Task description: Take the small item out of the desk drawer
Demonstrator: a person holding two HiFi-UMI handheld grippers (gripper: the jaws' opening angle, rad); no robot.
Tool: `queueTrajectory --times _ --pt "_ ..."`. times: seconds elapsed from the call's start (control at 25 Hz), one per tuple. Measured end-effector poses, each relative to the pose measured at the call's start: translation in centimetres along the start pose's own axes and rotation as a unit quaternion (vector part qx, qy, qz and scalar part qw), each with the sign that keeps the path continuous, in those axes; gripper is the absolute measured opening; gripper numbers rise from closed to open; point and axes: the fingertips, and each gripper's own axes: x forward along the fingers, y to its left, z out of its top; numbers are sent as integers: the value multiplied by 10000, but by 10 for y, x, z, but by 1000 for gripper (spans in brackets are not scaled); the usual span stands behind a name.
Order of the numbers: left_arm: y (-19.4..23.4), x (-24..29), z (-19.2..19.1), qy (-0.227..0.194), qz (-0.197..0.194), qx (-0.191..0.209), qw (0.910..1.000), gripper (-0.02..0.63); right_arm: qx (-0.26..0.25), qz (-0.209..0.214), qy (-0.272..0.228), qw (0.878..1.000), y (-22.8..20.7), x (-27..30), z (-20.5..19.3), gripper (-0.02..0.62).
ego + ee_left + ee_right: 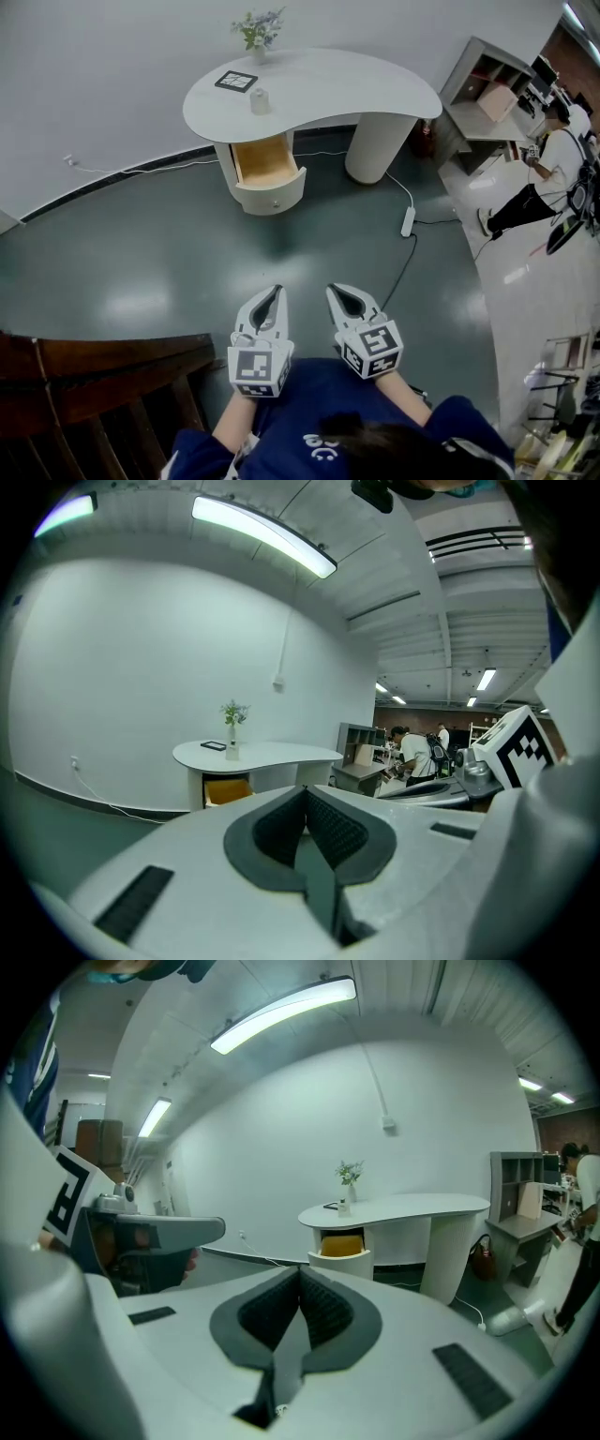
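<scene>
The white curved desk point(319, 89) stands across the room by the wall, and its drawer point(265, 159) is pulled open, showing a wooden inside. I cannot make out any small item in it from here. My left gripper point(277, 292) and right gripper point(331, 290) hover side by side over the floor, far from the desk and close to the person's body. Both are shut with nothing between the pads. The left gripper view shows its pads point(328, 829) closed, with the drawer point(228, 790) far beyond them. The right gripper view shows the same, its drawer point(341, 1246) straight ahead.
On the desk are a marker card point(236, 81), a small white cup point(260, 100) and a vase of flowers point(258, 33). A power strip point(409, 220) with its cable lies on the floor right of the desk. A wooden chair point(103, 375) is at lower left. A shelf unit point(487, 94) and a person point(548, 173) are at right.
</scene>
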Motion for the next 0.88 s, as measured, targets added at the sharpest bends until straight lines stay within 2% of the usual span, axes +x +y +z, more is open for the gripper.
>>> queueTrajectory --times 0.24,0.52,0.88 --pt "50 23 20 -171 -83 43 9998 5 11 -126 -129 9998 2 55 24 8" --pt "102 37 15 16 -154 61 9999 5 162 -290 -97 9994 11 95 26 8" --pt "111 61 21 92 -280 68 9995 5 383 -356 -21 9986 -2 112 26 8"
